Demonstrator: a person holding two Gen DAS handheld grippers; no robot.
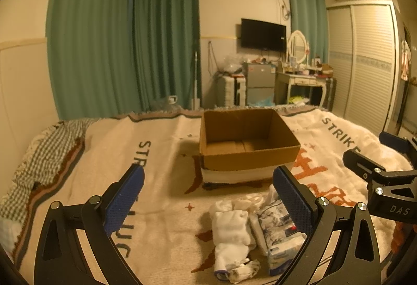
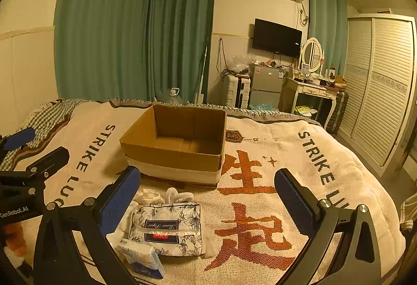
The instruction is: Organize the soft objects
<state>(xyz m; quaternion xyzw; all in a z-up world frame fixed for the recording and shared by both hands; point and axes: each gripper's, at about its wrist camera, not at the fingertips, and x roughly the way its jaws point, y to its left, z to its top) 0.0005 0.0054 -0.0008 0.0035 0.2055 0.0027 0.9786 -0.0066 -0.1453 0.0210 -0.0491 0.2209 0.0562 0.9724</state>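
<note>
An open, empty cardboard box (image 1: 245, 144) (image 2: 179, 144) stands on the bed blanket. In front of it lies a pile of soft things: white socks (image 1: 230, 227), a floral tissue pack (image 2: 168, 229) (image 1: 273, 222), a small blue-white tissue packet (image 2: 142, 257) and a white fluffy piece (image 2: 179, 196). My left gripper (image 1: 208, 196) is open and empty above the blanket, with the pile near its right finger. My right gripper (image 2: 208, 199) is open and empty, with the pile under its left finger.
The cream blanket (image 2: 299, 173) with orange characters covers the bed. A checked cloth (image 1: 44, 152) lies at the far left. Beyond the bed stand green curtains (image 1: 125, 37), a small fridge (image 1: 260, 81), a dressing table (image 1: 305, 81) and a wardrobe (image 1: 365, 61).
</note>
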